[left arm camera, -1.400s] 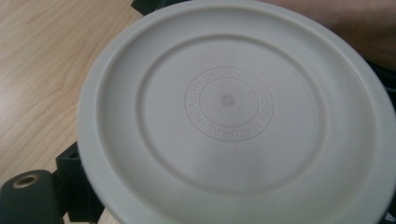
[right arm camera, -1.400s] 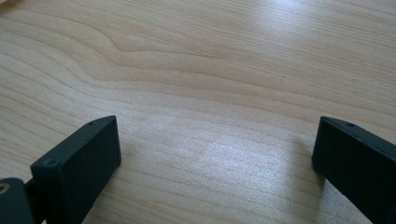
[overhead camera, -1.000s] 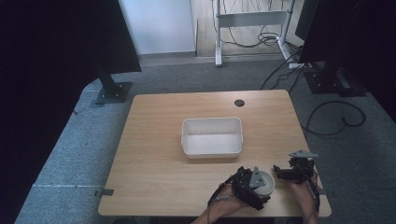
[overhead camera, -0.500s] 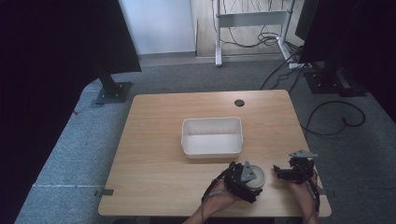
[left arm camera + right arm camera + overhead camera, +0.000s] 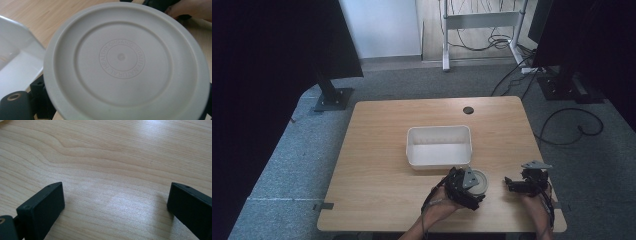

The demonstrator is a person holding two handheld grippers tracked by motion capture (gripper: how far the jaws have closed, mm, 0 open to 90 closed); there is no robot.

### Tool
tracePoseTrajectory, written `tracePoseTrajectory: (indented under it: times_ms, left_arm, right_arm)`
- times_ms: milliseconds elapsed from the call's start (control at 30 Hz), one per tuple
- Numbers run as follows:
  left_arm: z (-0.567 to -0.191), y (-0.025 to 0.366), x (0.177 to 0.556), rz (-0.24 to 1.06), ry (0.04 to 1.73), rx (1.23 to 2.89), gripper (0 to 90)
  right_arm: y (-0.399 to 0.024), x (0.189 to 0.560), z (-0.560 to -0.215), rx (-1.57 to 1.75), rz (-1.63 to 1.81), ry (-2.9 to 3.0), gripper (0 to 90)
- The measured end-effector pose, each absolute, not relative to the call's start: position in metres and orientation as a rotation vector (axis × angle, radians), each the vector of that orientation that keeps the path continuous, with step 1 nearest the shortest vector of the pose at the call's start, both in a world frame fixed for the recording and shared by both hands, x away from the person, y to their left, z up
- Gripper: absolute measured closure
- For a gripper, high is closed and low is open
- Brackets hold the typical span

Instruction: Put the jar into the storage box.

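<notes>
Left gripper (image 5: 472, 184) clamps the lid (image 5: 126, 62) by its rim, tub (image 5: 439, 146) just ahead for likely deposit; right gripper (image 5: 116, 202) rests wide open, empty.

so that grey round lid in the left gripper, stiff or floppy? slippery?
Lid probably stiff: moulded rings, holds its flat shape. Smooth matte plastic, so possibly slippery in the left gripper. Likely light; round, so it could roll if set on edge.

Left gripper (image 5: 468, 184) holds grey plate (image 5: 480, 181) beside white bin (image 5: 439, 145); right gripper (image 5: 512, 184) apart.
</notes>
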State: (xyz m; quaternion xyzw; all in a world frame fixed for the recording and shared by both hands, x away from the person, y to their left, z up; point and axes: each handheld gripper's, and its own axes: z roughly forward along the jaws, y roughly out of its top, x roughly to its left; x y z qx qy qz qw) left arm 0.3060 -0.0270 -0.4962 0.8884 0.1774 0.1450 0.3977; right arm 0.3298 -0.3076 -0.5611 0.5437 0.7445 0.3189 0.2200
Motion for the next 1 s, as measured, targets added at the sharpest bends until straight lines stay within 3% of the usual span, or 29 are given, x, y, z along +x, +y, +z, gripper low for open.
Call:
tracePoseTrajectory:
  times_ms: [1000]
  left_arm:
    - [-0.479,0.009,0.346,0.437,0.597,2.233,9.9]
  right_arm:
    - [-0.308,0.330,-0.561,1.504,0.882,2.059,0.9]
